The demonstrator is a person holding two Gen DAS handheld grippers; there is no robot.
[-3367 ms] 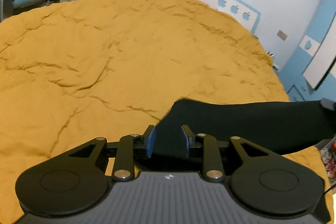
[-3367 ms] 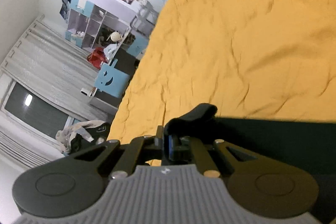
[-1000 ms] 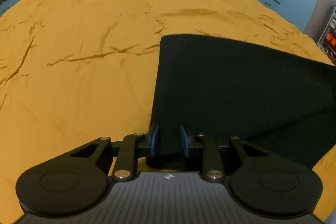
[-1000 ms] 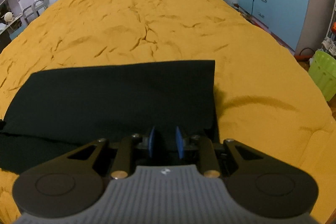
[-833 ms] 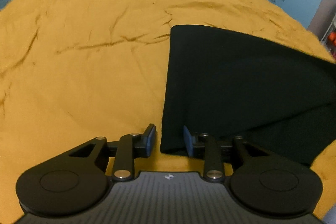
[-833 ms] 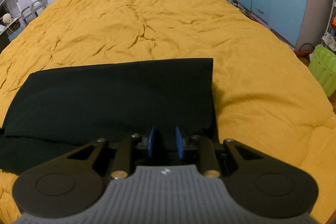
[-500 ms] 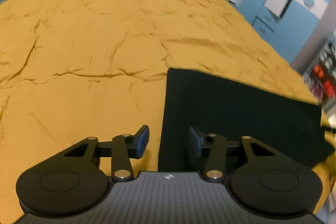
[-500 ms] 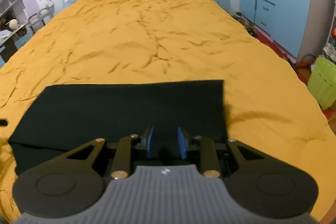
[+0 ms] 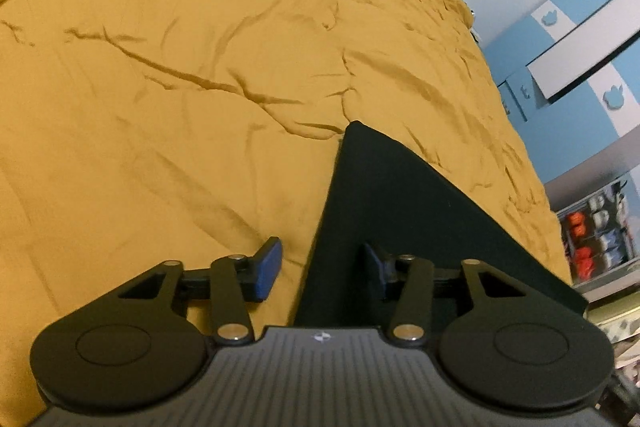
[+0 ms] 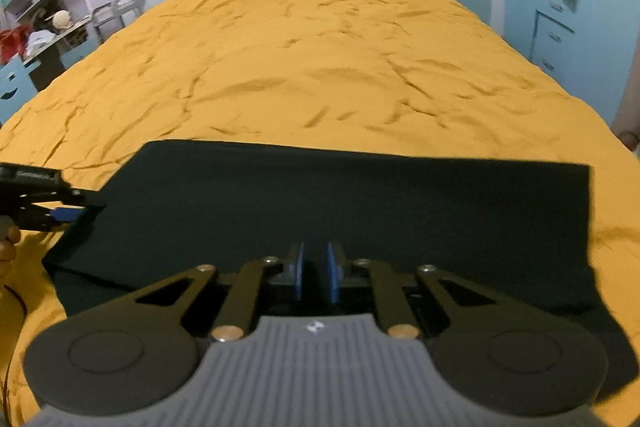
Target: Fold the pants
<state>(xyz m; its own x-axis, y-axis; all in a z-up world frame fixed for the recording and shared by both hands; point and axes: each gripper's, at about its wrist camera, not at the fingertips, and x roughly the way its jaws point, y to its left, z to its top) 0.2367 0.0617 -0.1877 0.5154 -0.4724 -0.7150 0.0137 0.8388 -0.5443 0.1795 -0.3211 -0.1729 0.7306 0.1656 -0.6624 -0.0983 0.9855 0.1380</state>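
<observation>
Black pants (image 10: 340, 211) lie folded flat on the mustard-yellow bed (image 10: 320, 67) | left gripper (image 9: 320, 269) spread wide over their left edge, gripping nothing | right gripper (image 10: 315, 275) narrowly parted at their near edge, grip unclear

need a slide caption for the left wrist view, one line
Left gripper open over the edge of the folded black pants lying on the mustard-yellow bedspread.
</observation>
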